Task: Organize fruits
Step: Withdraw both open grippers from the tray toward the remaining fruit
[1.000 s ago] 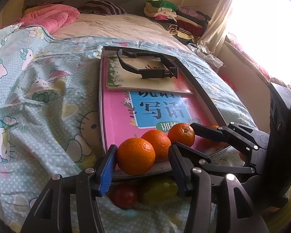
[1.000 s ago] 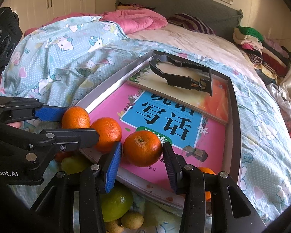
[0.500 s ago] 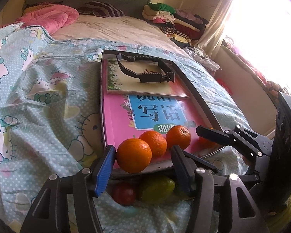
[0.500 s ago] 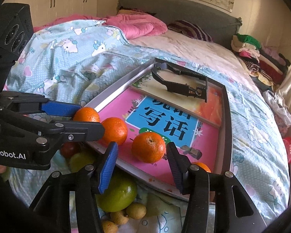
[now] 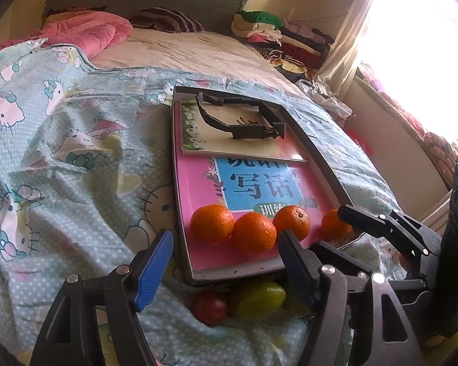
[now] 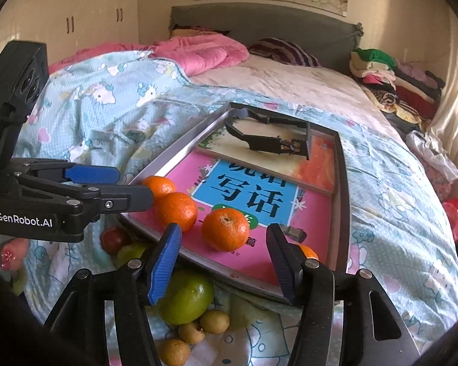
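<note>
Both wrist views look down, close, sharing perhaps the whole tray [image 5: 317,155].

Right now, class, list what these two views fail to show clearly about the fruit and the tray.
- Fourth orange: right wrist view, mostly behind the right gripper's finger.
- Red fruit and green fruit: left wrist view, tops tucked under the tray's near edge.
- Small brown fruits: right wrist view, too small to name.
- Window side: left wrist view, washed out by glare.
</note>
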`<action>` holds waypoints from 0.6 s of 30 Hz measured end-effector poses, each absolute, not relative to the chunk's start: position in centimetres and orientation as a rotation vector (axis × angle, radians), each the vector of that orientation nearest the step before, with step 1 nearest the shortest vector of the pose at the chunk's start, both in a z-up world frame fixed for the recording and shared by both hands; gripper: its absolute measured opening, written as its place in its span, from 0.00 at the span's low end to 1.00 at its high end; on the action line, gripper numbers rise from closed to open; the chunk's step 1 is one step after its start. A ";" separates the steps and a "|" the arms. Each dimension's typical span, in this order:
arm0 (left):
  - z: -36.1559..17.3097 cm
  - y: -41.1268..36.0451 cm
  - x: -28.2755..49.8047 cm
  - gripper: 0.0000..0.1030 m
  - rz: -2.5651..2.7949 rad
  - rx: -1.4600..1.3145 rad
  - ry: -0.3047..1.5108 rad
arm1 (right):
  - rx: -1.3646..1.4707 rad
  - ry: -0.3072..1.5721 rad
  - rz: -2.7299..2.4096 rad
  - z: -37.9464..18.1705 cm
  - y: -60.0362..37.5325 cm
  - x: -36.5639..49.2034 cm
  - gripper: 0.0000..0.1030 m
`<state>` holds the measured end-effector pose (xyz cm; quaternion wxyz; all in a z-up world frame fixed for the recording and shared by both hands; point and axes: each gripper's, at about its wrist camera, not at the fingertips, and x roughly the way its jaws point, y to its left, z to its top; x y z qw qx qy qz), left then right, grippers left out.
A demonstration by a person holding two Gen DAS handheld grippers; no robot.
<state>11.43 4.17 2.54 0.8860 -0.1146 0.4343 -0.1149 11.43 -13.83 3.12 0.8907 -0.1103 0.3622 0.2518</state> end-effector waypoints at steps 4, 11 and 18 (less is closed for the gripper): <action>3.1 4.1 11.0 0.70 -0.232 -0.221 0.881 | -0.175 0.736 0.505 3.6 -14.8 11.3 0.62; 4.4 3.6 10.0 0.76 -0.201 -0.186 0.837 | -0.112 0.709 0.472 4.4 -16.6 10.8 0.65; 5.0 3.5 9.2 0.78 -0.177 -0.172 0.819 | -0.070 0.685 0.443 5.1 -18.1 10.1 0.67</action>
